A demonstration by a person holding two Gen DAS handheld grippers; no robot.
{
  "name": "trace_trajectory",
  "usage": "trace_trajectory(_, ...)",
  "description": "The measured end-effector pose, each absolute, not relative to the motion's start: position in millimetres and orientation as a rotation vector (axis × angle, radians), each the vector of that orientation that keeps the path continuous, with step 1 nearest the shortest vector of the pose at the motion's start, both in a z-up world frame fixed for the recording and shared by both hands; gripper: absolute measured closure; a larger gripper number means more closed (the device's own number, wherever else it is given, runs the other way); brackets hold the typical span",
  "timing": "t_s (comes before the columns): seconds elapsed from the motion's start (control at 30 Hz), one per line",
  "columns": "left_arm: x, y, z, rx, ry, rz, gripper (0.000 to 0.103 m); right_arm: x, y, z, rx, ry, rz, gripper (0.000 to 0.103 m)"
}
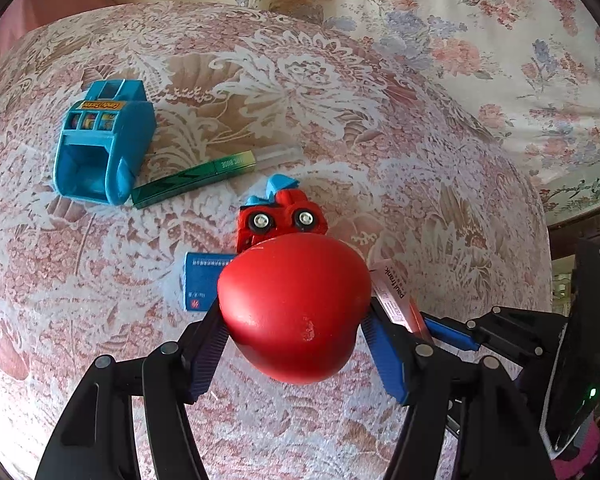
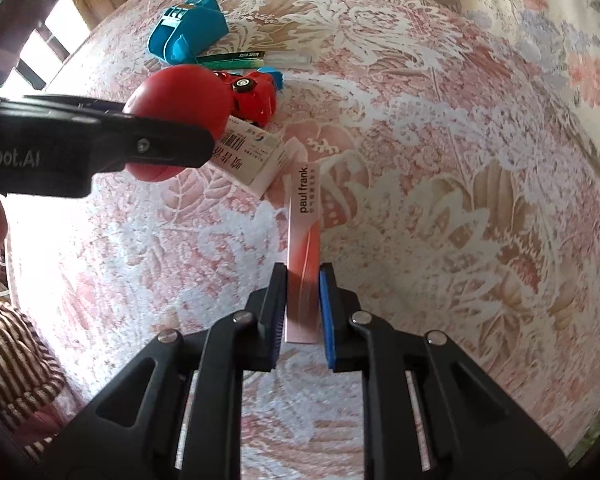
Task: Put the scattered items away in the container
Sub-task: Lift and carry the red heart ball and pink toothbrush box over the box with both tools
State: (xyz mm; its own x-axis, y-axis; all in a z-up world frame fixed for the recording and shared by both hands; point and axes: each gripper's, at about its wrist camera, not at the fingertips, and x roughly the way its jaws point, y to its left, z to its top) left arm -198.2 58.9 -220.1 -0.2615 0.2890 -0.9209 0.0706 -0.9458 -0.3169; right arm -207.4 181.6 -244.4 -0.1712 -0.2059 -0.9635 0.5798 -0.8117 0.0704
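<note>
The left gripper [image 1: 294, 316] is spread wide around a red ball [image 1: 294, 306], its blue pads pressed to the ball's two sides and holding it above the counter [image 1: 440, 168]. The right gripper [image 2: 302, 308] is nearly closed, its fingers clamped on the near end of a slim pink box [image 2: 305, 236] printed "paul frank.", whose far end points away toward the other items. The counter is covered in a pink-and-white lace cloth. Scattered on it are a blue toy slot machine [image 1: 102, 148] lying on its back, a green box [image 1: 194, 180] just beside it, a red toy car [image 1: 282, 218] turned wheels-up with blue parts at its far end, and a small carton [image 2: 250, 158], blue on one face and white with a barcode on another, partly hidden under the ball. In the right wrist view the left gripper reaches in from the left edge, level with the counter, the ball held over the carton and just in front of the car. Floral fabric [image 1: 500, 40] lies beyond the counter's far edge, and striped cloth [image 2: 12, 364] shows at the lower left of the right wrist view. No container can be made out in either view.
</note>
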Motion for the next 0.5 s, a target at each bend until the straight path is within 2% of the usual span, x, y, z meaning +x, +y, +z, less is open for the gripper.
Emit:
trace_trajectory(0.2, -181.5, 64.8, -215.1, -1.793, -0.383, 2.326, 0.037, -196.1, 181.6, -243.1, 1.632, 0.314, -2.035, 0.085)
trace_trajectory(0.5, -143.1, 82.2, -229.2, -1.821, -0.230, 2.227, 0.037, -156.5, 171.4, -240.8, 1.680, 0.237, -2.046, 0.085)
